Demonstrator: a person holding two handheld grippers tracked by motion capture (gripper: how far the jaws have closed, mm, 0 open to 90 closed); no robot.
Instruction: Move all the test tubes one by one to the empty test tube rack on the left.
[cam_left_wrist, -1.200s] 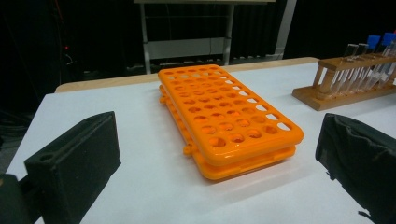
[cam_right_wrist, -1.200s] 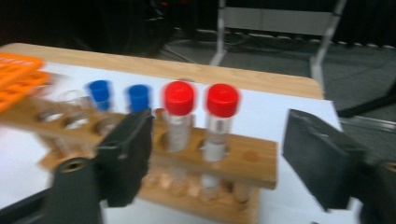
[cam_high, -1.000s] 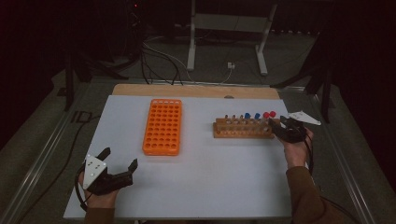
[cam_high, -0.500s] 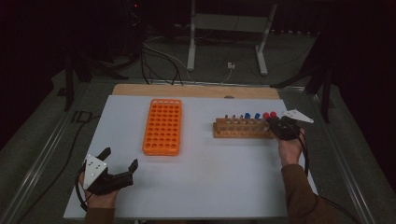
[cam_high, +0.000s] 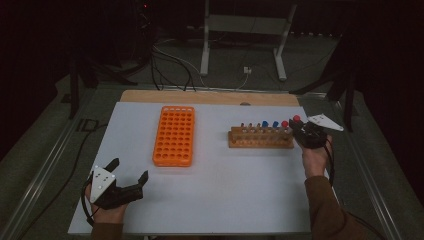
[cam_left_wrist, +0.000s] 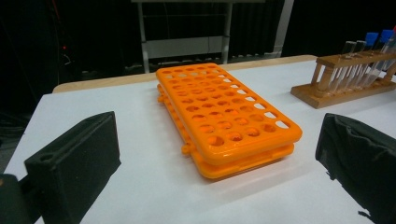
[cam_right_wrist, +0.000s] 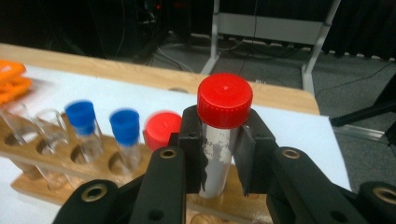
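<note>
A wooden rack (cam_high: 260, 138) (cam_right_wrist: 56, 172) (cam_left_wrist: 345, 81) on the white table holds several tubes with blue and red caps. My right gripper (cam_high: 300, 129) (cam_right_wrist: 219, 163) is at the rack's right end, shut on a red-capped tube (cam_right_wrist: 223, 135) (cam_high: 296, 119) that stands upright just above the rack. Another red cap (cam_right_wrist: 161, 130) and blue caps (cam_right_wrist: 80, 114) stay in the rack to its left. An orange tube rack (cam_high: 175, 135) (cam_left_wrist: 224, 116) with many empty holes lies left of centre. My left gripper (cam_high: 127, 180) (cam_left_wrist: 219, 168) rests open near the front left corner, facing the orange rack.
The white table (cam_high: 225, 195) ends in a wooden strip (cam_high: 200, 97) at the back. Metal stand legs (cam_high: 240, 45) and cables lie on the dark floor beyond. Open table surface lies between the two racks and in front of them.
My right gripper has lifted a little with the red-capped tube, away from the rack's right end. My left gripper has stayed where it was.
</note>
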